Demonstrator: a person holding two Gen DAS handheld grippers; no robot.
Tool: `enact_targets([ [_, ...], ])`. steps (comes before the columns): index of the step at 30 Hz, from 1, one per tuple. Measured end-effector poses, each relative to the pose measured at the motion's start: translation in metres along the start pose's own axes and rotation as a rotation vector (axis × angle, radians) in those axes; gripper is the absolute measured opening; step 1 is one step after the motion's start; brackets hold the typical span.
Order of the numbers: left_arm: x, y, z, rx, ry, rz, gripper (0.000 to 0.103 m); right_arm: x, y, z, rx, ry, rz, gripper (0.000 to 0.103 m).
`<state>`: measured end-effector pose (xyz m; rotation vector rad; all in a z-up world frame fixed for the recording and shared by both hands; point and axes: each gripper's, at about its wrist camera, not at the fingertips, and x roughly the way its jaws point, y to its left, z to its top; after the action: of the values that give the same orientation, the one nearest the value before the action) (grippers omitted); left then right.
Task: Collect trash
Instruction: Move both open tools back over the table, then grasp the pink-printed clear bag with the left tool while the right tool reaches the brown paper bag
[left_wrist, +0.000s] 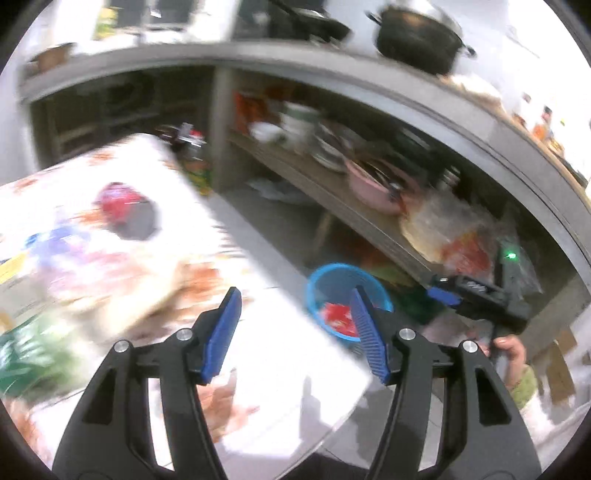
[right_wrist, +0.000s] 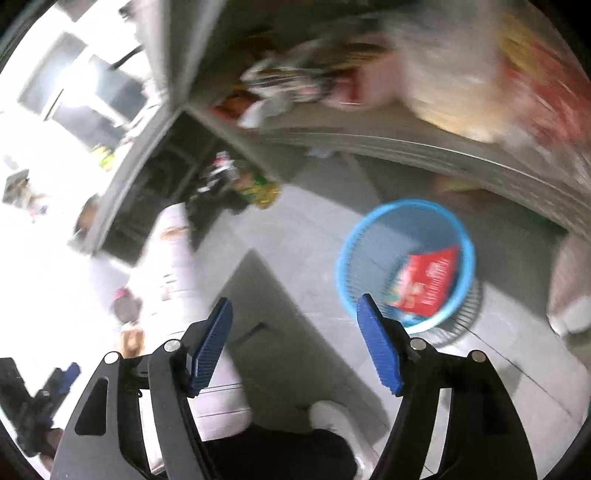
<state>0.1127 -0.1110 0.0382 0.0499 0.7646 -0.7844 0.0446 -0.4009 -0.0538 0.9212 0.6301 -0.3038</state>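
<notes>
No text, label, brand or number can be read in either view; both are smeared by motion blur. The red packet (right_wrist: 424, 284) lying in the blue basket (right_wrist: 369, 236) carries pale print, but the marks are too blurred to make out as letters. On the worktop (left_wrist: 288, 354), a yellow label (left_wrist: 11, 267) at the left edge shows no legible writing. The packages on the shelf (left_wrist: 369, 221) under the counter are coloured blurs, with no words that can be told.
</notes>
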Motion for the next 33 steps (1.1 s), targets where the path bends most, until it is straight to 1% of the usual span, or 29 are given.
enact_targets([
  [2, -0.020, 0.025, -0.006, -0.048, -0.049, 0.055, 0.058, 0.007, 0.025, -0.002, -0.053, 0.029, 0.037, 0.069],
  [5, -0.039, 0.065, -0.007, -0.125, -0.092, 0.131, 0.058, 0.021, 0.067, -0.013, -0.138, 0.089, 0.094, 0.069],
  [7, -0.051, 0.101, -0.005, -0.196, -0.111, 0.179, 0.058, 0.035, 0.094, -0.020, -0.188, 0.138, 0.137, 0.069],
  [8, -0.055, 0.120, -0.003, -0.240, -0.112, 0.192, 0.058, 0.039, 0.108, -0.024, -0.210, 0.157, 0.159, 0.069],
  [11, -0.058, 0.160, 0.002, -0.353, -0.100, 0.213, 0.056, 0.055, 0.142, -0.037, -0.273, 0.209, 0.202, 0.069],
  [13, -0.056, 0.184, 0.009, -0.388, -0.099, 0.213, 0.056, 0.070, 0.164, -0.045, -0.306, 0.252, 0.220, 0.069],
  [14, -0.054, 0.189, 0.010, -0.384, -0.095, 0.218, 0.055, 0.073, 0.170, -0.049, -0.315, 0.268, 0.228, 0.069],
  [16, -0.050, 0.199, 0.019, -0.343, -0.082, 0.233, 0.055, 0.080, 0.185, -0.056, -0.336, 0.295, 0.245, 0.069],
  [18, -0.040, 0.204, 0.031, -0.294, -0.050, 0.232, 0.054, 0.083, 0.199, -0.062, -0.373, 0.313, 0.256, 0.069],
  [22, -0.011, 0.208, 0.054, -0.195, 0.065, 0.232, 0.053, 0.089, 0.214, -0.066, -0.415, 0.335, 0.259, 0.069],
  [23, -0.004, 0.209, 0.058, -0.187, 0.087, 0.235, 0.051, 0.089, 0.215, -0.067, -0.419, 0.338, 0.258, 0.069],
  [25, 0.015, 0.219, 0.065, -0.191, 0.152, 0.218, 0.047, 0.090, 0.216, -0.068, -0.421, 0.342, 0.257, 0.069],
  [27, 0.028, 0.226, 0.066, -0.202, 0.199, 0.223, 0.033, 0.093, 0.216, -0.067, -0.418, 0.345, 0.253, 0.069],
  [29, 0.037, 0.229, 0.066, -0.186, 0.224, 0.223, 0.026, 0.094, 0.217, -0.068, -0.419, 0.351, 0.249, 0.069],
  [30, 0.040, 0.229, 0.064, -0.181, 0.236, 0.220, 0.019, 0.095, 0.218, -0.068, -0.420, 0.353, 0.247, 0.069],
  [32, 0.041, 0.228, 0.062, -0.175, 0.242, 0.218, 0.015, 0.096, 0.218, -0.068, -0.422, 0.356, 0.243, 0.069],
  [33, 0.039, 0.227, 0.060, -0.170, 0.233, 0.218, 0.012, 0.096, 0.218, -0.067, -0.421, 0.357, 0.242, 0.069],
])
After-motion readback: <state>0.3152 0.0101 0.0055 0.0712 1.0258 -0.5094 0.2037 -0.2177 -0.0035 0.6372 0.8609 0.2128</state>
